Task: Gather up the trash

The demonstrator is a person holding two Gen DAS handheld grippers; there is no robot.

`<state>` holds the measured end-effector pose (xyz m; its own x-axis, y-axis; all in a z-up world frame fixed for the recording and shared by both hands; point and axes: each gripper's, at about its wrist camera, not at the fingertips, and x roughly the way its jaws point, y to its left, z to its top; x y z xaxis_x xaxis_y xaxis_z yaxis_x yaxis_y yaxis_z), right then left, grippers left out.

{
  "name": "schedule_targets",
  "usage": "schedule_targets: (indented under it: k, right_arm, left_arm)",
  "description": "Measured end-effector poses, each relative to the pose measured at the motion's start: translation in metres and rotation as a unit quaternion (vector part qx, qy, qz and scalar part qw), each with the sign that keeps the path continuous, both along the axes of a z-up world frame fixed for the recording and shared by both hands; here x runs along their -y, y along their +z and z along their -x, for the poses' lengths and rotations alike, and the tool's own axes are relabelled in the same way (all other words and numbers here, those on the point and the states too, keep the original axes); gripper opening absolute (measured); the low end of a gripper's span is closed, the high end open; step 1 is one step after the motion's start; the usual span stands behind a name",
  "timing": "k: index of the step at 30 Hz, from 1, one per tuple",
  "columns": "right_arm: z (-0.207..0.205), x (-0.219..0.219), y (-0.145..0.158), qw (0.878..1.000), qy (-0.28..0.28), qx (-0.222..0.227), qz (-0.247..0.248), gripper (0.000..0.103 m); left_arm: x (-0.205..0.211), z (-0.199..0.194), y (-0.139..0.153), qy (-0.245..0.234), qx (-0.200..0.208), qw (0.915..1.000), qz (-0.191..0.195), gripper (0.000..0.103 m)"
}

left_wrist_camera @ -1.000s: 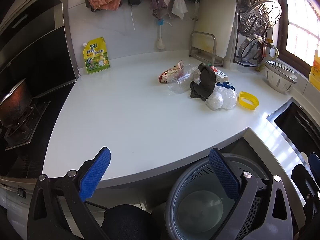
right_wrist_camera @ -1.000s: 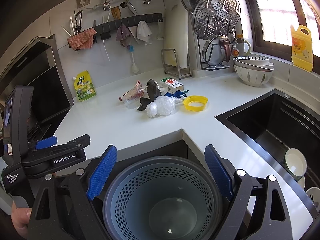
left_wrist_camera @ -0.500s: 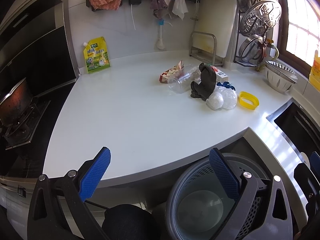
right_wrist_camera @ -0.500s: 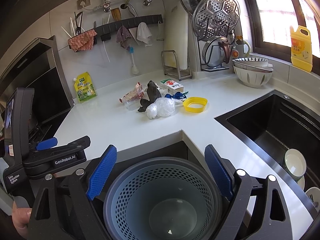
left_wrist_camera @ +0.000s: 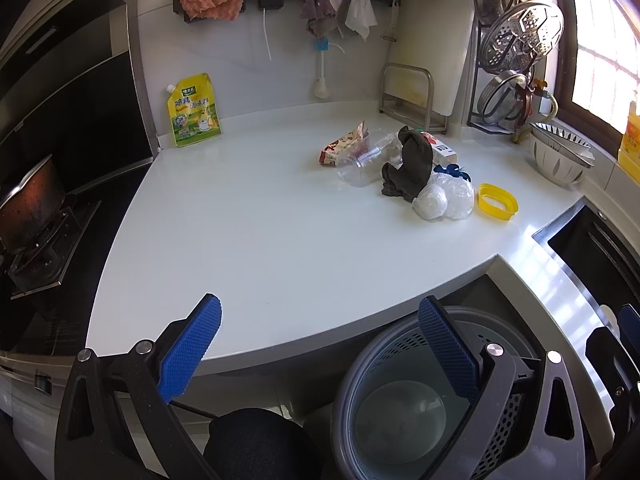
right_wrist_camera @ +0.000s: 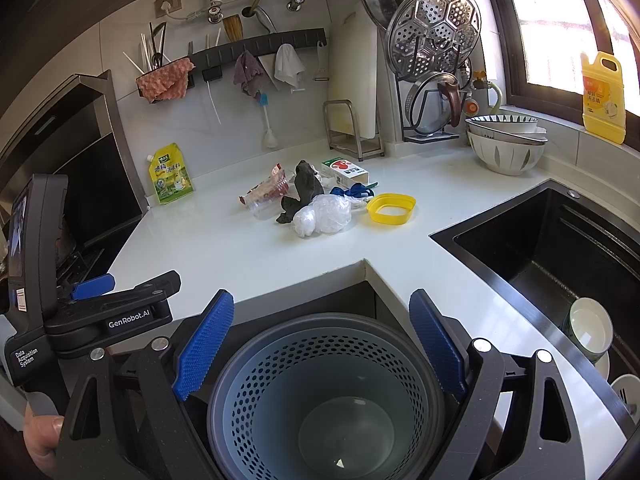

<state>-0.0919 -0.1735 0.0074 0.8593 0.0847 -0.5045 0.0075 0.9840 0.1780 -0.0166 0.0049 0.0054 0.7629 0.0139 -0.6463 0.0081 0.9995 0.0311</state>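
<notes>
A heap of trash lies on the white counter (left_wrist_camera: 248, 240): a red snack wrapper (left_wrist_camera: 340, 146), a clear plastic cup (left_wrist_camera: 362, 164), a dark crumpled rag (left_wrist_camera: 412, 164), clear plastic bags (left_wrist_camera: 442, 200), a small carton (right_wrist_camera: 346, 170) and a yellow ring lid (left_wrist_camera: 497, 202). A grey perforated bin (right_wrist_camera: 324, 396) stands on the floor below the counter edge, empty. My left gripper (left_wrist_camera: 320, 344) is open over the counter's near edge. My right gripper (right_wrist_camera: 320, 344) is open above the bin. Both are far from the trash.
A yellow pouch (left_wrist_camera: 194, 112) leans on the back wall. A stove (left_wrist_camera: 36, 240) lies left, a black sink (right_wrist_camera: 552, 248) with dishes right. Stacked bowls (right_wrist_camera: 506, 144), a lid rack (right_wrist_camera: 432, 60) and a yellow detergent bottle (right_wrist_camera: 604, 96) stand at the back right.
</notes>
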Motion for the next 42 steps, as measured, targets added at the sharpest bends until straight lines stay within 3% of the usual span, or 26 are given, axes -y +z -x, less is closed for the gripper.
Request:
schedule_targets:
  k: [30,42]
  right_arm:
    - [-0.001,0.000,-0.001,1.000,-0.001,-0.002,-0.001,0.085]
    - [-0.039,0.024,-0.002,0.999,-0.009,-0.039,-0.011,0.085]
  left_arm:
    - [-0.003,-0.003,0.001,0.000,-0.002,1.0000,0.002,0.097]
    - [-0.007,-0.038,-0.008,0.007,-0.035,0.9994,-0.001,0.097]
